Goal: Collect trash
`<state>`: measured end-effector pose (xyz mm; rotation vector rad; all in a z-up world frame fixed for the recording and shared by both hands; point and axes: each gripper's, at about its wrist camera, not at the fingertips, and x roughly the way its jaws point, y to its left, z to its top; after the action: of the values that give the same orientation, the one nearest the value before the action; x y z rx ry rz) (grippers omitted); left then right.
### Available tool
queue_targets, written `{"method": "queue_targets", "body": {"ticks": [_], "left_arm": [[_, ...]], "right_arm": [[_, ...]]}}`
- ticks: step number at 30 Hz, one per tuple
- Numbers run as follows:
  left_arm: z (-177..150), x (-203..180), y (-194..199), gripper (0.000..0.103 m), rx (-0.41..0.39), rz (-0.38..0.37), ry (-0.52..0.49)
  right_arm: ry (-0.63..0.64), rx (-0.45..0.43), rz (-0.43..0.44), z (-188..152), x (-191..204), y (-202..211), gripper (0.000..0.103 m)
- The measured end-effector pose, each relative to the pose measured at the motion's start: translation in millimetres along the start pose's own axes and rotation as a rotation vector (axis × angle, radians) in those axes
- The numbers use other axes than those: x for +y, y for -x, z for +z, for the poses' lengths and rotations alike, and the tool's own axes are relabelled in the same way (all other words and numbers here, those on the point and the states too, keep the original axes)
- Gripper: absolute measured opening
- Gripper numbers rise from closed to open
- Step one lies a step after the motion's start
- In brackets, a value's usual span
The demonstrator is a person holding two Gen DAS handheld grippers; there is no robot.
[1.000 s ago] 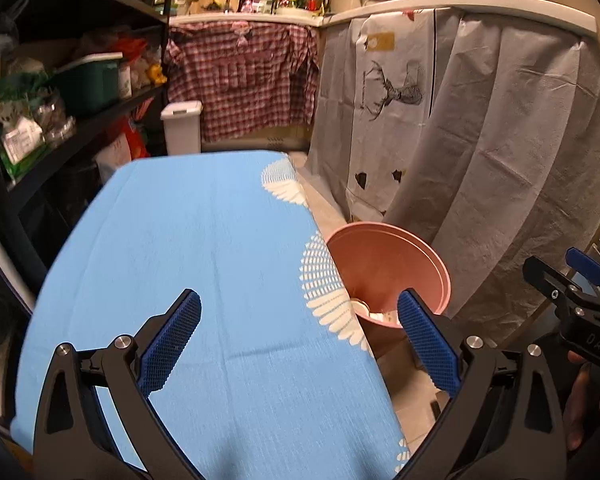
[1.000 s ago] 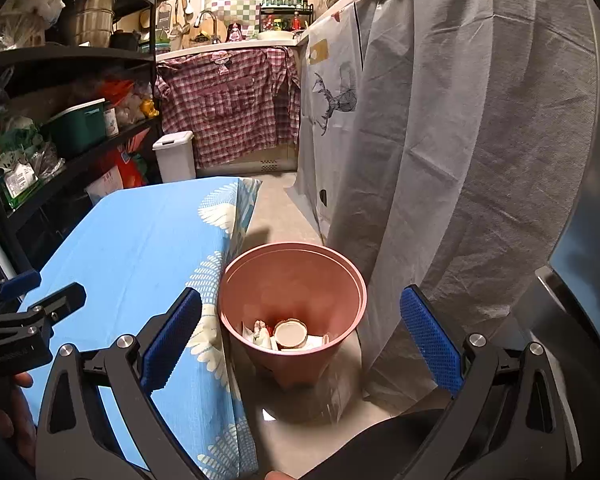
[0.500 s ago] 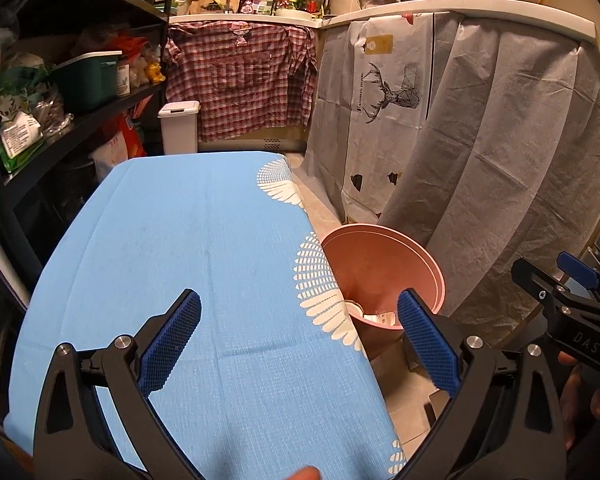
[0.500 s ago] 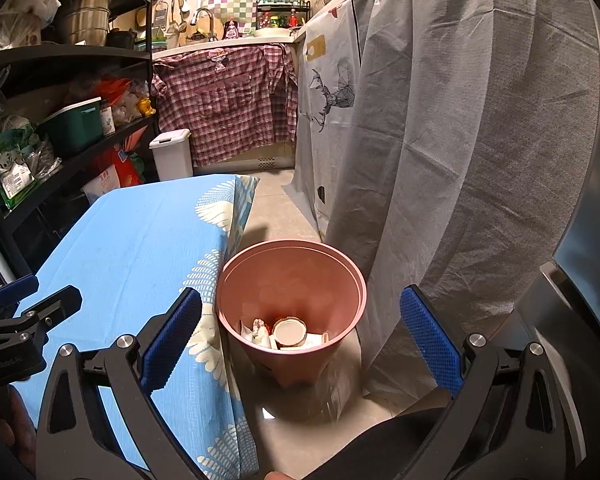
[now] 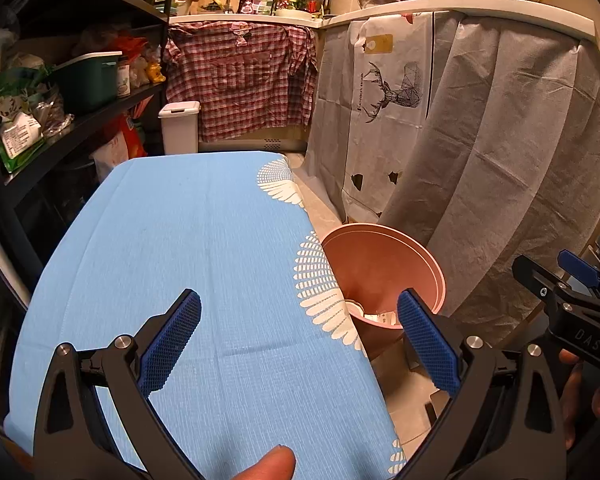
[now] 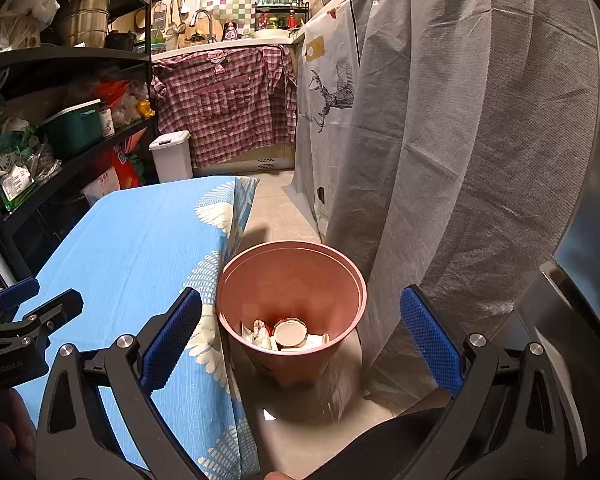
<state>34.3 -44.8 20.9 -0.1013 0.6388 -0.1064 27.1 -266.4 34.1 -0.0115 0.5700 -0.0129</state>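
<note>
A pink bin stands on the floor beside the table's right edge; inside lie a round lid and crumpled paper scraps. The same pink bin shows past the table edge in the left wrist view. My left gripper hovers open above the blue tablecloth, nothing between its fingers. My right gripper hangs open over the bin, empty. Each gripper appears in the other's view: the right gripper at the far right, the left gripper at the far left.
Black shelves packed with bags and a green box line the left. Grey draped cloth hangs on the right, close to the bin. A white lidded bin and a plaid shirt stand at the back. A fingertip shows at the bottom.
The left wrist view has pulled back and up a little, so more of the table's near part shows, and a fingertip has come in at the bottom. The right gripper has barely moved.
</note>
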Motion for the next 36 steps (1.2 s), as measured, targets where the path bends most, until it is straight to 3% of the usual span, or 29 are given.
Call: {"method": "queue_targets", "body": {"ticks": [36], "left_arm": [[0.4, -1.9, 2.7, 0.095, -0.018, 0.008, -0.03]], "right_arm": [[-0.001, 0.0, 0.001, -1.0, -1.0, -1.1, 0.098]]}}
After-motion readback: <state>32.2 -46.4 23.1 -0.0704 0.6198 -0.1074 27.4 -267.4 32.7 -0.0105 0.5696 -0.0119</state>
